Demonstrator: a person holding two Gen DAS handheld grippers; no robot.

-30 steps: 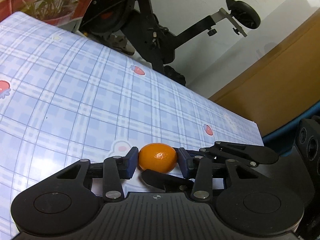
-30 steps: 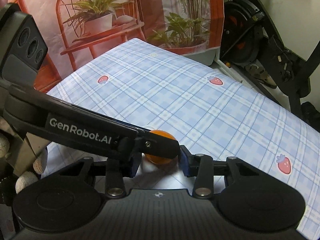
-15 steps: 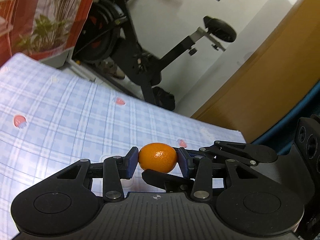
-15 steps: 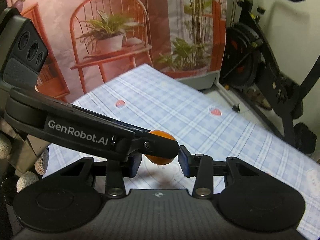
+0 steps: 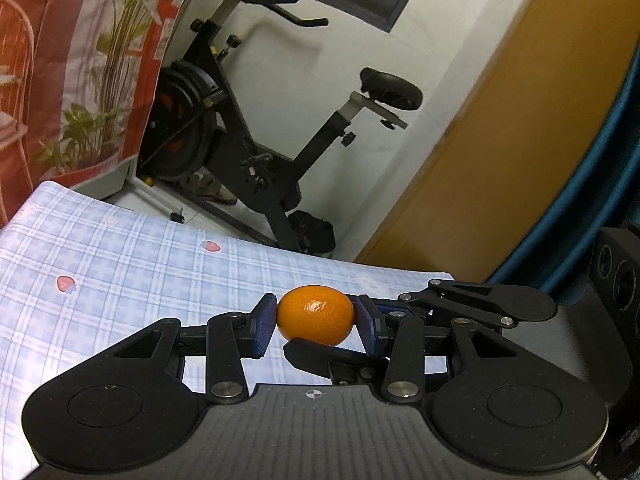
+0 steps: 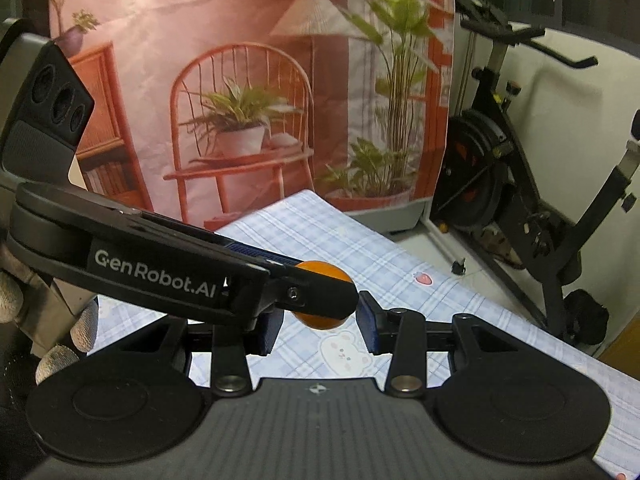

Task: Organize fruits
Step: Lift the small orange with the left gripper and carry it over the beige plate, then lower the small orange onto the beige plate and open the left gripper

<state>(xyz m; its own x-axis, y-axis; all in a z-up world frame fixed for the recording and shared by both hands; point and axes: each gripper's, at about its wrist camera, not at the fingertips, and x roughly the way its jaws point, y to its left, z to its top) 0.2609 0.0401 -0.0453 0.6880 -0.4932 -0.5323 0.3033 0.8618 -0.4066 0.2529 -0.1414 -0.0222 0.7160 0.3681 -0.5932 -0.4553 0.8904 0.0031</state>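
Observation:
My left gripper point(image 5: 316, 322) is shut on a small orange fruit point(image 5: 316, 314), its blue pads pressed on both sides, held above the blue checked tablecloth point(image 5: 120, 272). The right gripper's finger point(image 5: 320, 354) reaches in just under the fruit in the left wrist view. In the right wrist view the left gripper's arm point(image 6: 160, 272) crosses in front, and the orange fruit point(image 6: 320, 320) sits between the pads of my right gripper point(image 6: 320, 328). The right pad stands a little apart from the fruit; the left pad's contact is hidden.
An exercise bike point(image 5: 248, 136) stands beyond the table's far edge, next to a printed backdrop of plants and a chair point(image 6: 248, 120). A wooden panel point(image 5: 500, 140) is at the right. A gloved hand point(image 6: 60, 336) holds the left gripper.
Both grippers have risen together with the fruit; the tablecloth has dropped lower in both views and more of the room shows. The left grip on the fruit is unchanged.

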